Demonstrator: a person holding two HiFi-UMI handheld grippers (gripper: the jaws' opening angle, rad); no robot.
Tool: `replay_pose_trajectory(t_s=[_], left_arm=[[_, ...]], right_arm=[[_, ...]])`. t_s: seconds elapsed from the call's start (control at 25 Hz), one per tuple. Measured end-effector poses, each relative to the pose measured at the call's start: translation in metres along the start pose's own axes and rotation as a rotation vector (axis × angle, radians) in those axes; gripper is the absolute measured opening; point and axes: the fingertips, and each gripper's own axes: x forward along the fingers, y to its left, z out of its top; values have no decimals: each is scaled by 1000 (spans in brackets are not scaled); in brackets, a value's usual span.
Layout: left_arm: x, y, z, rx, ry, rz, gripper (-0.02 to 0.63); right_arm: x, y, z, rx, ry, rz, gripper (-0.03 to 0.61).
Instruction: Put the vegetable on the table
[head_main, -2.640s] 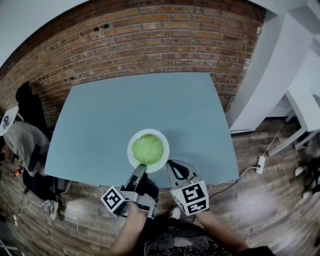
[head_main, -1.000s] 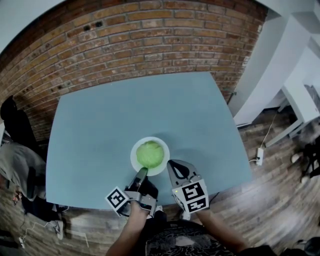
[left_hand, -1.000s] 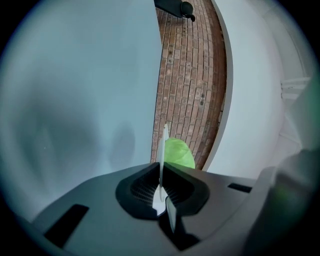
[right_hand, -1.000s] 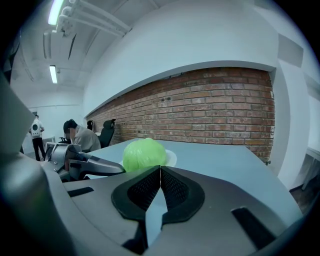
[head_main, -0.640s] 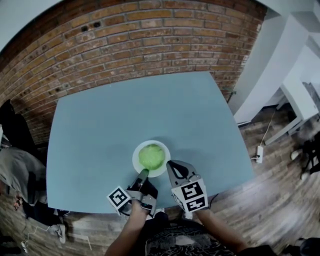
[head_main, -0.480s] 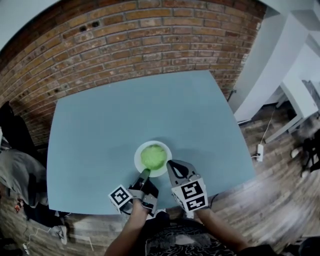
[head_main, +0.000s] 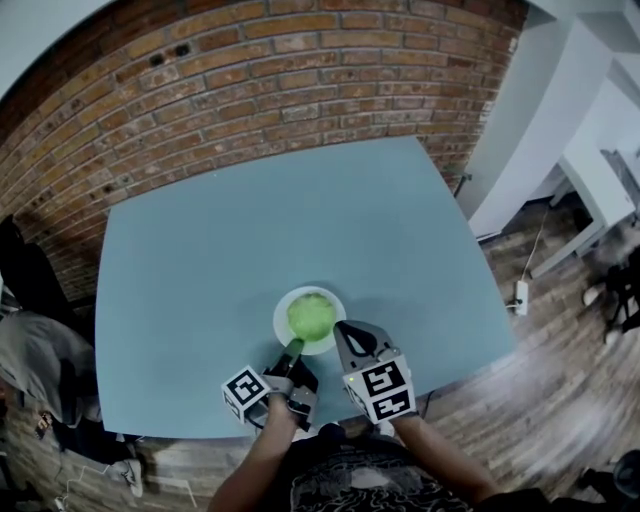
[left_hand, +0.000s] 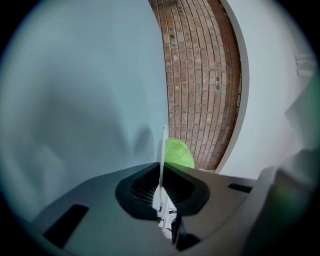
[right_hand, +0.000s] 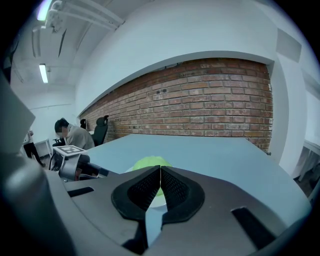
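One cabbage (head_main: 311, 317) on one plate (head_main: 281, 318); left hand-held gripper (head_main: 293, 347) pinches it, right hand-held gripper (head_main: 348, 329) clenched empty

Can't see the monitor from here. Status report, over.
Left gripper shut on the plate rim. Right gripper shut, empty, beside the plate. Green vegetable sits on the plate, not yet on the table. Nothing in the way.
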Motion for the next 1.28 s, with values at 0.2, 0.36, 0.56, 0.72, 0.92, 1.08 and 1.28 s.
replay_pose_trajectory(t_s=[0.2,0.36,0.56,0.72,0.92,1.08,1.28], left_arm=[[3,9,6,0,7,36,14],[4,15,9,0,13,61,15],[5,20,13,-6,15,90,18],[6,22,14,2,17,93,23],[7,25,19,22,7,103,23],[8,26,20,13,-4,104,23],[6,27,24,55,-7,141,31]], right_arm=[[7,2,-5,8,15,-4,9],[10,4,-8,20,17,-6,8],[11,4,-8,29,21,-13,9],[10,0,-11,29,26,-26,9],[11,2,-11,34,21,-22,9],[10,4,-10,48,19,-16,9],[10,8,-13,41,21,-7,9]])
